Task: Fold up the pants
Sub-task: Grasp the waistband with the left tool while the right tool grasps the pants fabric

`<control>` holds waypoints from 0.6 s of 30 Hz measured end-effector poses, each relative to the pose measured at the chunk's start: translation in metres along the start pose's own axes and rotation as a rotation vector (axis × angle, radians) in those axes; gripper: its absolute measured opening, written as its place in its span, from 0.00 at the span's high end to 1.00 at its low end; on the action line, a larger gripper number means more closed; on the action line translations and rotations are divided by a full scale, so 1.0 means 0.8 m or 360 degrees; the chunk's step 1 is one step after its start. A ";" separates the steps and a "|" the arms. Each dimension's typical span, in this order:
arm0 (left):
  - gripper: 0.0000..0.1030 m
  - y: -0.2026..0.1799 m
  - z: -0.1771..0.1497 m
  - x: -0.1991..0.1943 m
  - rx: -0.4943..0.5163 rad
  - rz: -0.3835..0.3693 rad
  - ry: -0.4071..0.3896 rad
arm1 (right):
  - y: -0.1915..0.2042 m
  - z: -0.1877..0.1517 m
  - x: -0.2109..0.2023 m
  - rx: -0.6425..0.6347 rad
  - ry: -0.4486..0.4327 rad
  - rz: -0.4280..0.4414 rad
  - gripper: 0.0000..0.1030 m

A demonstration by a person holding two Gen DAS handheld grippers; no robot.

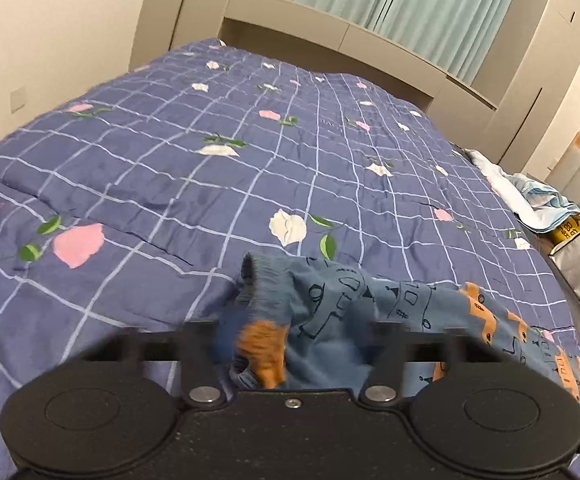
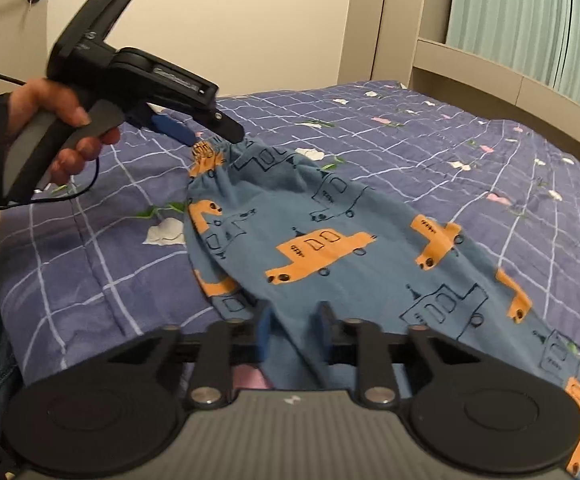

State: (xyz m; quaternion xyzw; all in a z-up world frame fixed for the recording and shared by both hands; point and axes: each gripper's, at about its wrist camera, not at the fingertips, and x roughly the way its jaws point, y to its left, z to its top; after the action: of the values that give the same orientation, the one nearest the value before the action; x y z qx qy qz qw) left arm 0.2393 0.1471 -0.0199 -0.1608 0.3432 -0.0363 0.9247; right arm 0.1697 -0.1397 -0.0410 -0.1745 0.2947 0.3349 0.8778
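Two grippers hold one pair of blue children's pants (image 2: 330, 240), printed with orange cars and outlined houses, lifted above the near part of a bed (image 2: 470, 152) covered by a purple checked floral quilt. The left gripper (image 2: 213, 140), held in a hand (image 2: 55, 120), has its jaws closed on the gathered elastic edge at one end of the garment. The right gripper (image 2: 292, 332) has its jaws pinched on a bunched fold near the bed's near edge. The pants' long axis runs slantwise between the two grips, cloth sagging toward the quilt. Crumpled light-blue cloth (image 1: 530, 196) lies at the bed's right edge.
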 end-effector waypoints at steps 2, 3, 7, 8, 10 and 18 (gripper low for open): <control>0.94 0.003 0.001 0.004 -0.0013 0.0020 0.0027 | 0.002 0.001 -0.002 -0.0008 -0.0012 0.0013 0.92; 0.95 0.004 0.003 0.004 -0.0018 0.0017 0.0022 | 0.002 0.002 -0.004 -0.0008 -0.0020 0.0020 0.95; 0.96 0.003 0.004 -0.014 -0.0001 0.0013 -0.0030 | -0.002 0.007 -0.011 0.0002 -0.0034 0.0055 0.99; 0.96 0.003 0.004 -0.019 0.0005 0.0009 -0.0034 | -0.004 0.008 -0.014 0.0016 -0.0036 0.0070 0.99; 0.96 0.003 0.004 -0.028 0.0032 0.0017 -0.0025 | -0.008 0.009 -0.022 0.0034 -0.0044 0.0102 0.99; 0.94 0.016 -0.013 -0.011 0.0044 0.0073 0.0081 | -0.009 -0.004 -0.028 0.0064 0.0034 0.0167 0.99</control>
State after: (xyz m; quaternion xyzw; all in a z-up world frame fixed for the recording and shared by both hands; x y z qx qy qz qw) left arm 0.2252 0.1580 -0.0264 -0.1390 0.3696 -0.0238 0.9184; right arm 0.1599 -0.1574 -0.0281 -0.1447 0.3194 0.3726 0.8592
